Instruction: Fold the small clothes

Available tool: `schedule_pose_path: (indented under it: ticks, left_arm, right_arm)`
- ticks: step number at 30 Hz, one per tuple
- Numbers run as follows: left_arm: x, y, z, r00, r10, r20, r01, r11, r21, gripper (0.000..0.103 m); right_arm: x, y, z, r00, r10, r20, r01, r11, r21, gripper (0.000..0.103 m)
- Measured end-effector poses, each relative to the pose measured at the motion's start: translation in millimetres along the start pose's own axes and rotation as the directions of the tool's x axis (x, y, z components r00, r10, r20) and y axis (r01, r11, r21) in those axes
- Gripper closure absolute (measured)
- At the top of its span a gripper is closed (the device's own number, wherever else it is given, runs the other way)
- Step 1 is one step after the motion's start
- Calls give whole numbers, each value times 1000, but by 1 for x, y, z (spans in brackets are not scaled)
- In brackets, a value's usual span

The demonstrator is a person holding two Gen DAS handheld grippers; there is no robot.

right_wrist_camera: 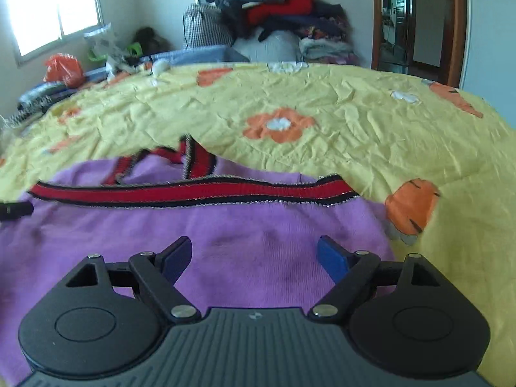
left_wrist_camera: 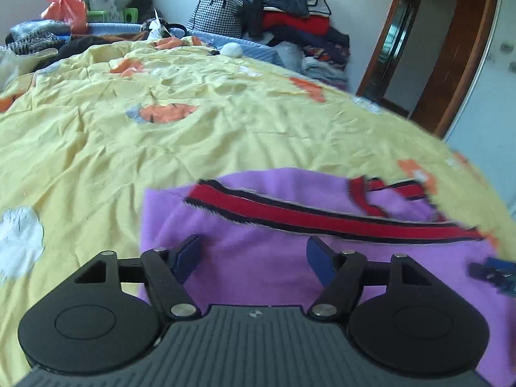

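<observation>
Lying flat on a bed, a purple garment [left_wrist_camera: 258,258] sits at the near side of a yellow quilt [left_wrist_camera: 161,148], with a wide stretch of bare quilt beyond it and to its left in the left wrist view. Its far edge is finished with a red band [left_wrist_camera: 322,216] bordered in dark stripes, and a second piece of the same trim loops up behind it toward the quilt. The cloth looks like a soft fine knit, lightly dimpled, and its left edge in the left view folds under in a rounded line. The quilt is thin, creased cotton printed with orange flowers and white patches. The left hand-held gripper [left_wrist_camera: 254,254] hangs over the near part of the garment with its blue pads spread apart and nothing between them. The right hand-held gripper [right_wrist_camera: 254,254] is likewise released, its pads wide over the purple knit, gripping nothing. In the right view the garment's right edge stops short of an orange print, and open quilt runs from there to the bed's right side. Far behind, a heap of clothes [right_wrist_camera: 283,22] is stacked against the wall, an orange bag [left_wrist_camera: 66,8] lies near the window, and a wooden door frame [left_wrist_camera: 451,48] stands at the right.
</observation>
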State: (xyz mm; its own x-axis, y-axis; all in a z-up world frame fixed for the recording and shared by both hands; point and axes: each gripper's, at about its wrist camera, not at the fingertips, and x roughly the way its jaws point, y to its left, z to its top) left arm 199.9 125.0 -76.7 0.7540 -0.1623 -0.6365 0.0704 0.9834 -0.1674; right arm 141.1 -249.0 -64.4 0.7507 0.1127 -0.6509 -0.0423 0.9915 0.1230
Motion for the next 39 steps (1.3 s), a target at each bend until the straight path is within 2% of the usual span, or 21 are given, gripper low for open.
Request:
schedule_pose_path:
  ticks: [3, 5, 7, 9, 11, 13, 16, 17, 18, 19, 21, 22, 24, 26, 28, 30, 32, 33, 34, 35, 39]
  left_arm:
    - [-2, 12, -7, 999, 23, 22, -24, 999, 33, 36]
    - [-6, 15, -13, 997, 70, 41, -72, 996, 57, 36]
    - [-12, 18, -12, 996, 81, 38, -82, 996, 44, 36]
    - [-24, 18, -11, 994, 108, 26, -109, 994, 3, 36]
    - [-43, 18, -15, 997, 48, 57, -47, 998, -35, 29]
    - [-56, 11, -23, 996, 33, 78, -31, 999, -28, 23]
    - [-50, 6, -38, 998, 39, 47, -38, 999, -6, 23]
    - [-46, 7, -45, 996, 81, 40, -81, 997, 5, 21]
    - [-41, 10, -51, 994, 105, 41, -105, 994, 11, 17]
    - [-43, 15, -52, 995, 90, 46, -90, 996, -1, 17]
    - [-51, 24, -50, 994, 106, 31, -105, 994, -25, 17]
    - [-56, 29, -50, 996, 91, 19, -90, 995, -38, 18]
    - [-72, 40, -54, 999, 39, 12, -38, 996, -75, 19]
    - [-90, 42, -60, 999, -24, 45, 27, 998, -59, 19]
    - [-103, 39, -67, 996, -52, 73, 54, 998, -35, 18]
    - [-104, 34, -72, 993, -110, 45, 110, 994, -5, 16]
    - [-97, 25, -78, 998, -65, -4, 65, 997, 44, 15]
    - [-90, 22, -81, 999, -36, -37, 38, 997, 72, 15]
    - [-88, 18, -84, 999, -13, -35, 17, 994, 112, 11]
    - [-88, 14, -85, 999, 19, -34, -14, 990, 141, 10]
    - [-95, 11, -82, 999, 42, -28, -38, 991, 129, 8]
  right_arm:
    - [9, -6, -8, 998, -66, 12, 66, 997, -37, 11]
    - [8, -24, -8, 998, -56, 14, 55, 998, 40, 11]
    - [7, -31, -8, 995, -98, 12, 97, 993, 65, 11]
    - [-3, -27, -10, 996, -91, 24, 90, 994, 57, 10]
    - [-19, -22, -15, 996, -69, 50, 67, 996, 56, 10]
    - [-32, -17, -22, 997, -15, 72, 11, 999, 51, 10]
    - [-33, -7, -29, 997, 29, 67, -30, 999, 14, 10]
    - [-31, -4, -31, 998, 3, 66, -1, 1000, -23, 10]
    - [-24, -3, -32, 996, -77, 52, 80, 995, -56, 9]
    - [-17, -6, -32, 991, -132, 32, 133, 989, -63, 0]
    - [-18, -33, -29, 998, -58, -6, 59, 995, 86, 0]
    - [-22, -38, -28, 999, -52, 10, 51, 994, 100, 0]
    - [-36, -39, -32, 994, -105, 22, 102, 989, 104, 0]
    - [-55, -40, -42, 999, -10, 44, 5, 993, 121, 0]
    - [-73, -33, -54, 993, 74, 96, -84, 992, 97, 0]
    - [-81, -18, -64, 993, 76, 91, -79, 997, 22, 0]
    - [-77, -3, -72, 997, 63, 42, -61, 997, -44, 0]
    - [-69, 2, -75, 1000, 14, -9, -14, 997, -78, 0]
    - [-66, 7, -79, 999, -38, -5, 37, 992, -119, 0]
    - [-70, 8, -81, 999, -41, 10, 42, 992, -119, 0]
    - [-81, 20, -77, 999, -49, 5, 50, 995, -86, 0]
